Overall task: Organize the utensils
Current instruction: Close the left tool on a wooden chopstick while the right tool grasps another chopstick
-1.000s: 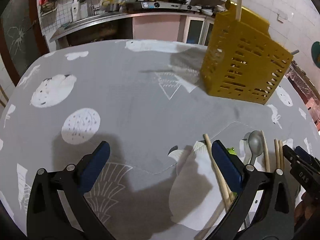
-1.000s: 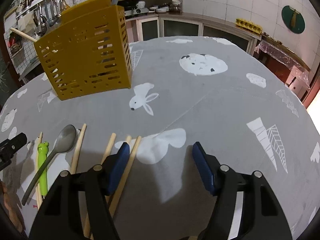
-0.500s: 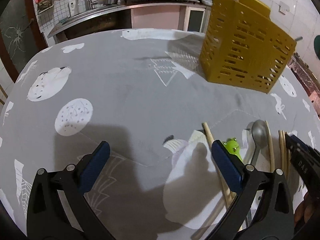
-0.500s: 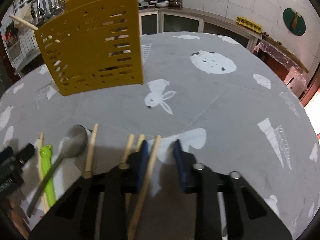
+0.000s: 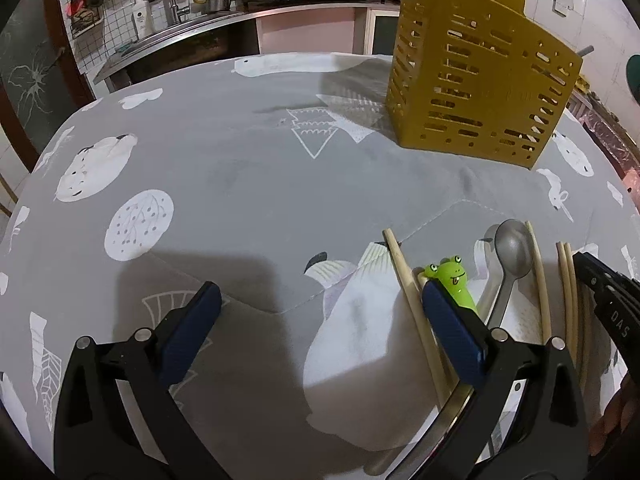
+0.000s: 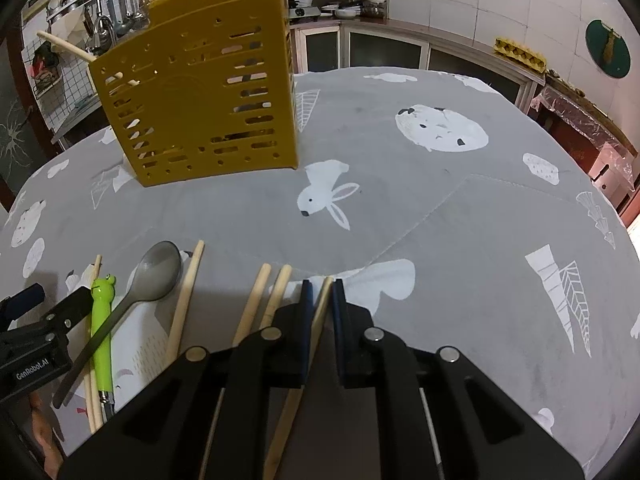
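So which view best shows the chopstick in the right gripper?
The right wrist view: the right gripper is shut on the chopstick, with the stick running between the pads. In the left wrist view that gripper sits at the frame edge and the gripped chopstick cannot be told.

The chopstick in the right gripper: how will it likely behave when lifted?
The chopstick looks like thin, straight wood, so probably stiff and light. The right gripper pinches it near one tip, so the long free end may sag or pivot. It looks round and smooth, so it could slip or roll between the pads.

Matt grey cloth tablecloth (image 6: 460, 240), yellow plastic caddy (image 6: 196, 100) — wooden chopsticks (image 6: 186, 300), dull metal spoon (image 6: 154, 272)
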